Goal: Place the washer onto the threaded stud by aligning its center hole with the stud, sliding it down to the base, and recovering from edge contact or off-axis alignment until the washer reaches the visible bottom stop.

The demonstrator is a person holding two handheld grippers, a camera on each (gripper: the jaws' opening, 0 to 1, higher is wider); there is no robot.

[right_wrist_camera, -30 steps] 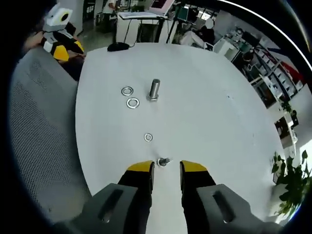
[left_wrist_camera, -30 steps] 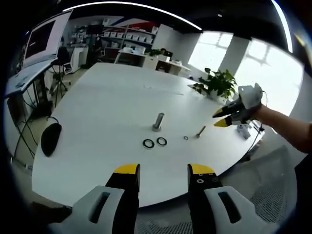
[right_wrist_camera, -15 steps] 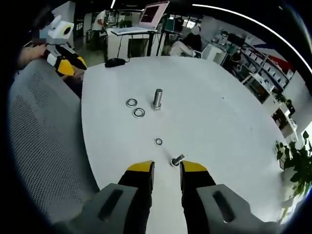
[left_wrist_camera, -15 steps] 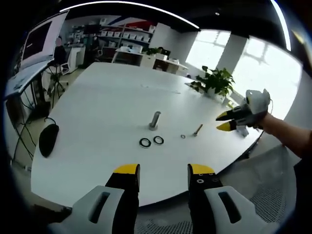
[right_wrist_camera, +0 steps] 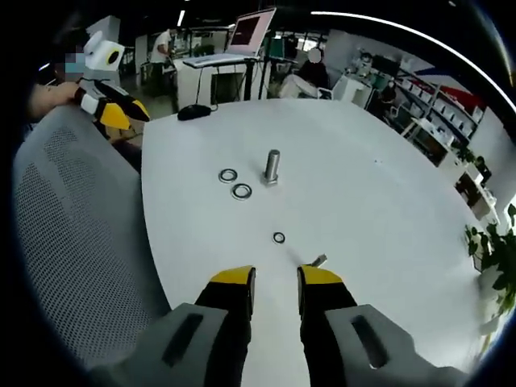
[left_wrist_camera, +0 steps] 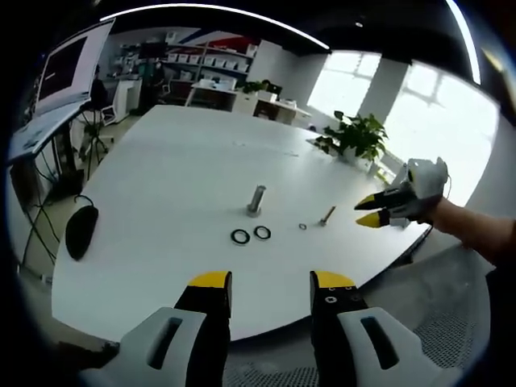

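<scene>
Upright stud (right_wrist_camera: 272,167) beside 2 washers (right_wrist_camera: 235,183) on white table (right_wrist_camera: 363,201).

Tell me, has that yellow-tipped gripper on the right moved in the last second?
Yes. In the left gripper view the right gripper has drawn back from the small bolt, toward the table's edge.

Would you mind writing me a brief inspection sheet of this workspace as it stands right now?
Surface: white table, bare around the parts.
Job's things: threaded stud upright near the middle, nothing on it; two larger washers flat side by side close to it; small washer apart from them.
Clutter: loose bolt lying on its side past the small washer; computer mouse near the table edge.
Grippers: left gripper open, empty, off the table's near edge; right gripper open, empty, near the bolt.
Cables: mouse lead running off the table edge.
Surroundings: potted plant, monitor, shelving, mesh chair, bright windows.
</scene>
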